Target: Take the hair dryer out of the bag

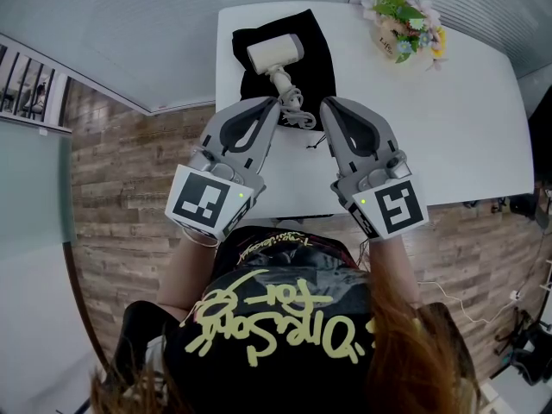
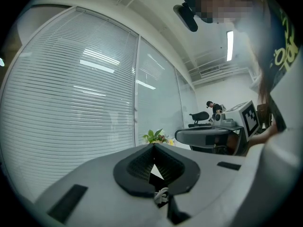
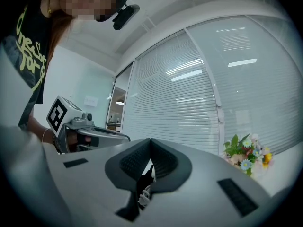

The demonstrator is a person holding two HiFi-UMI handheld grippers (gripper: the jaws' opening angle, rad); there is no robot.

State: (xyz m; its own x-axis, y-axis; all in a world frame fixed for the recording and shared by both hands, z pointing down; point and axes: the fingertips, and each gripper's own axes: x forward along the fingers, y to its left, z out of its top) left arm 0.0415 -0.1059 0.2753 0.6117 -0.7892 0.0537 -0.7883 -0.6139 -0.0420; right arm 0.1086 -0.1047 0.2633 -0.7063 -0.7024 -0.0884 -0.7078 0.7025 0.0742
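White tabletop (image 1: 448,128) lies under both of our tools, with slatted blinds (image 2: 71,103) behind glass beyond it. On our left gripper (image 2: 154,145) the two ribbed black pads meet at their tips, with nothing pinched between them. Our right gripper (image 3: 150,142) is the same: pads pressed together and empty. Through the small opening beneath each pair of pads we see a bit of white cord (image 1: 297,116), which lies on the table beyond them and is not gripped.

We hold both grippers level and side by side over the near part of the table, their tips pointing away from us and angled slightly towards each other, with the coiled cord between and just ahead of them. Each gripper carries its square-marked cube at our end.

Beyond the cord, the cream hair dryer (image 1: 276,54) lies on top of the black bag (image 1: 317,54), which is spread flat on the table, its handle pointing back towards us. A small flower arrangement (image 1: 404,24) stands at the far right of the table, well apart from the bag. Wood-plank floor (image 1: 121,175) shows around the table's near edge.
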